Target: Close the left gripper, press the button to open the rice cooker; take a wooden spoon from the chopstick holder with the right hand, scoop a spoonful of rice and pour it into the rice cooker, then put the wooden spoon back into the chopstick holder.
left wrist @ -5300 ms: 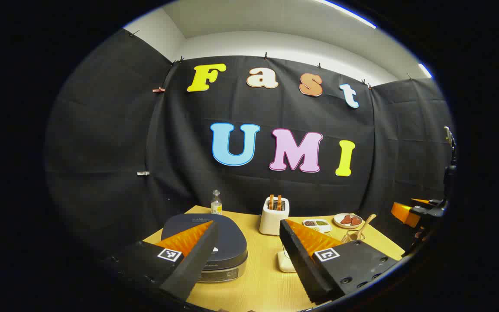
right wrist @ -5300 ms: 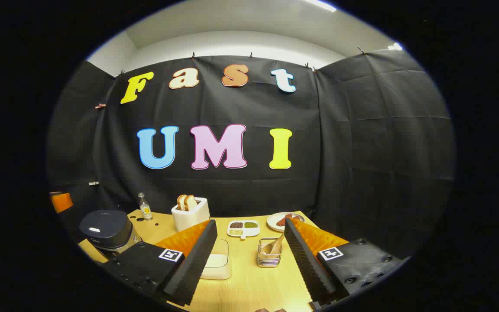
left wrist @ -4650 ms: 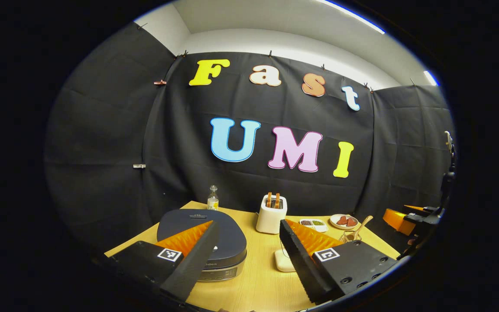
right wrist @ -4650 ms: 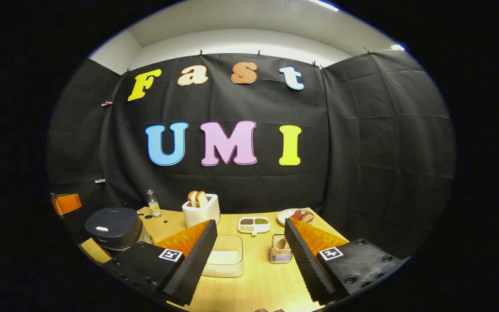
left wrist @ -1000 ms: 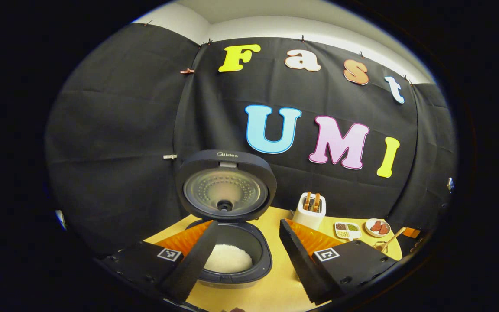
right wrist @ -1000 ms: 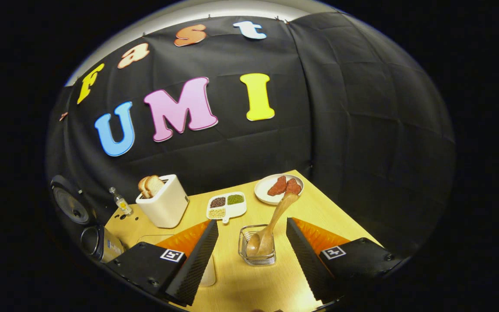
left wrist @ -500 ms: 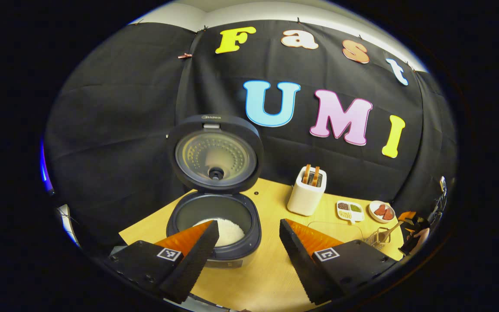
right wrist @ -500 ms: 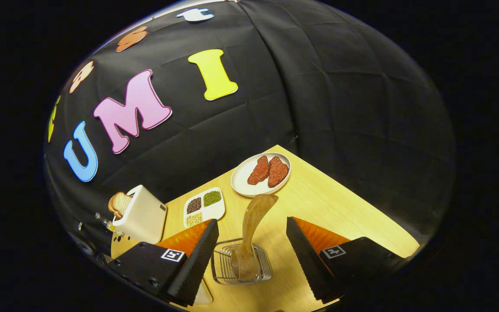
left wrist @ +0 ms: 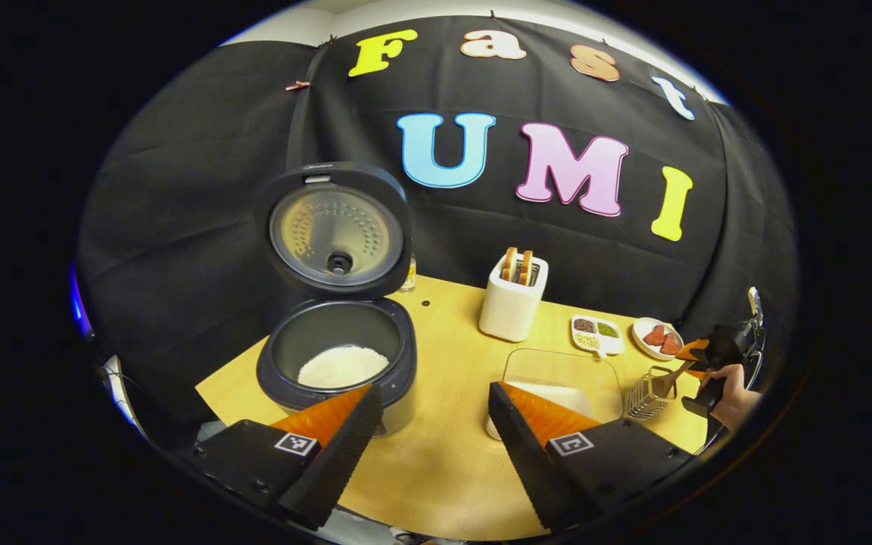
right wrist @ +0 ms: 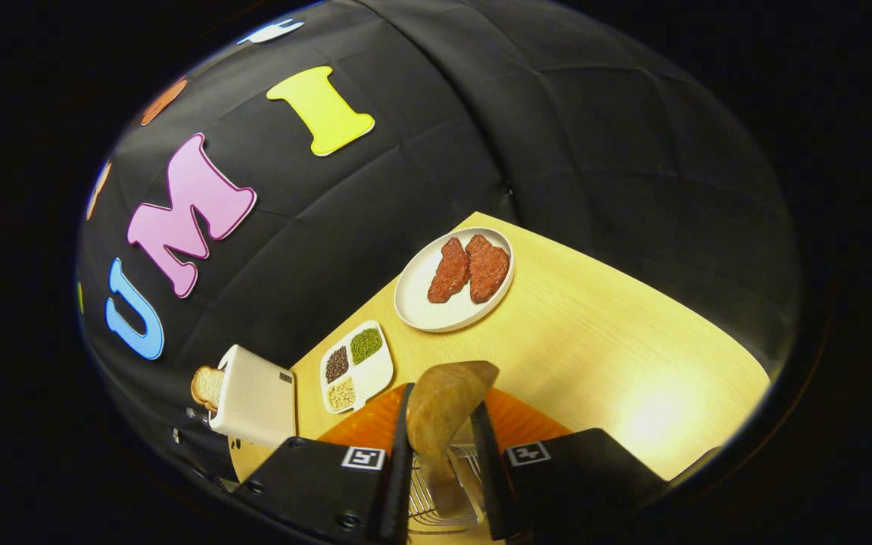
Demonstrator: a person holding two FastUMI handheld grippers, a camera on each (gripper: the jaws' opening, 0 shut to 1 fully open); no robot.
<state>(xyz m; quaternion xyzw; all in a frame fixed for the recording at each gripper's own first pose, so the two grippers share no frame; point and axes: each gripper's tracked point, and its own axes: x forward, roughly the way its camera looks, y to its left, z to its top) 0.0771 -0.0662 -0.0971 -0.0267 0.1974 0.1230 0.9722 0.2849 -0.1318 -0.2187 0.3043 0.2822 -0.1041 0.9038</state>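
Note:
The dark rice cooker point(left wrist: 394, 356) stands with its lid point(left wrist: 334, 235) raised, and white rice point(left wrist: 341, 365) lies in its pot. My left gripper point(left wrist: 436, 409) is open just in front of the cooker and holds nothing. To its right is a clear box of rice point(left wrist: 561, 378). Past that, the wire chopstick holder point(left wrist: 648, 392) stands with a wooden spoon point(left wrist: 680, 369) in it, and a hand holds the right gripper point(left wrist: 697, 356) there. In the right gripper view, my right gripper point(right wrist: 440, 412) is shut on the wooden spoon point(right wrist: 447, 401), directly above the holder point(right wrist: 425, 496).
A white toaster point(left wrist: 513, 299) with bread stands at the back of the wooden table point(left wrist: 443, 469). A divided dish of beans point(right wrist: 356, 365) and a plate of red meat point(right wrist: 419, 303) lie behind the holder. The table's right edge runs near the plate.
The cooker lid, shut in the oldest frames, now stands raised. My right gripper has moved down onto the spoon handle and shut on it. My left gripper has drawn back from the cooker.

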